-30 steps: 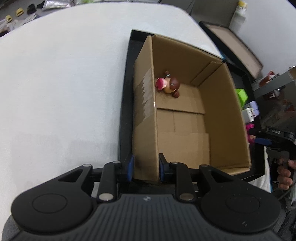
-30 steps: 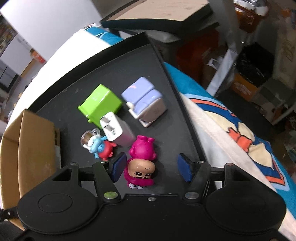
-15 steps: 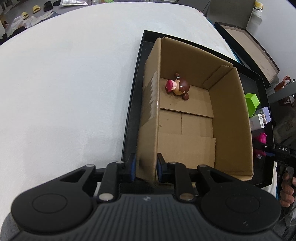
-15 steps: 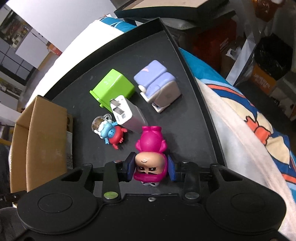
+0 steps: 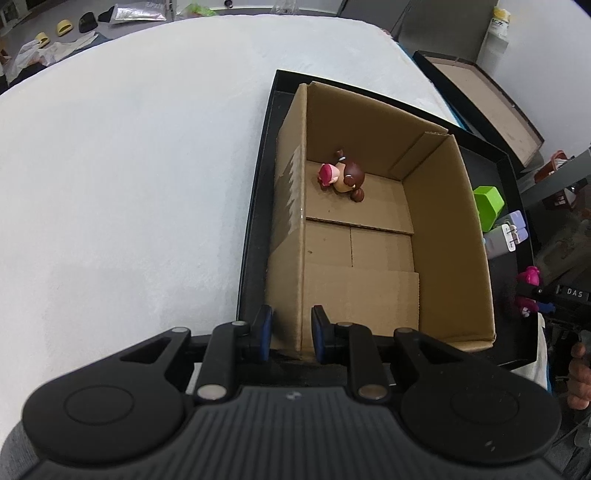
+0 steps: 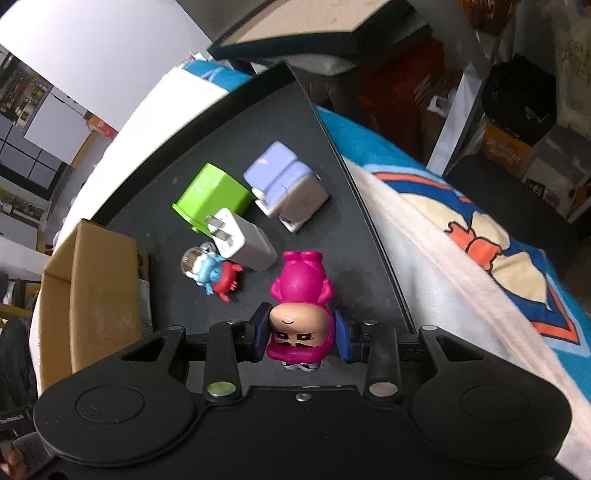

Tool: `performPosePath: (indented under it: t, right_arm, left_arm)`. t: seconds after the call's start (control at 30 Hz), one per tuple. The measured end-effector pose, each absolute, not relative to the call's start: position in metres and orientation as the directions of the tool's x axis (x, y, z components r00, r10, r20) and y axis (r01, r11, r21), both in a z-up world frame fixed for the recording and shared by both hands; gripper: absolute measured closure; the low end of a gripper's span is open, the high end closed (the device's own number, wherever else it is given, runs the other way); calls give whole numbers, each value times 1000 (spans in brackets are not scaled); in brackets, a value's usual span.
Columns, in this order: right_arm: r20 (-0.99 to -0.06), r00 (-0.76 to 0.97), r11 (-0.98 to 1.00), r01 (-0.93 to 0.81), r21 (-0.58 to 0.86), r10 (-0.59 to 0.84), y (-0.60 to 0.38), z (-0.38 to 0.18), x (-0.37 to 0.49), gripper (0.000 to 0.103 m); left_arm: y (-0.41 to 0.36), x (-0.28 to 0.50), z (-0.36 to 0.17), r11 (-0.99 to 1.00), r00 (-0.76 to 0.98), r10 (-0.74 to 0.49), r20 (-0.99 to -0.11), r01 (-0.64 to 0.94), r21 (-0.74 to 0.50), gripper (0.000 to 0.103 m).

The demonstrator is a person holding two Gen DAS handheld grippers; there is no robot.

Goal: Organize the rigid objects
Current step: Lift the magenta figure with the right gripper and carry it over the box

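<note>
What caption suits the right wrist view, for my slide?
Right gripper clamps a pink toy figure above the black tray.

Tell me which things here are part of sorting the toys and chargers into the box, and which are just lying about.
Job: cardboard box, pink figure, brown-haired doll, blue-and-red figure, white charger, green cube, lavender charger, black tray.

Lying about: patterned blanket, yellow slippers.

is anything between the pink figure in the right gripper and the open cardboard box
Only the box's own side wall: the pink figure, clamped in the right gripper, must clear it. The blue and red figure lies on the tray on that side, low. The box interior holds one small doll.
</note>
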State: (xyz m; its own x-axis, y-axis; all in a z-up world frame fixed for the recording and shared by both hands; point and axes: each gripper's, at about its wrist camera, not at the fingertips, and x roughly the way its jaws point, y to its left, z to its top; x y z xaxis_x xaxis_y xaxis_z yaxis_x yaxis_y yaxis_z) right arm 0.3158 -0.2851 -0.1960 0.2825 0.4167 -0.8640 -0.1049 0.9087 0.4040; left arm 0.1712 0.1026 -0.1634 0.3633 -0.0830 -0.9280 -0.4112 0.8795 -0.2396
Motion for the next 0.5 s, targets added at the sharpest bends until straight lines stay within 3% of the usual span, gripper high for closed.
performPosePath:
  t: [0.5]
  right_arm:
    - [-856,331,918,-175,356,396,-257,-143,300,68]
  left_arm:
    - [115,157,-169,863,440,-180,-880,-358,-356,82]
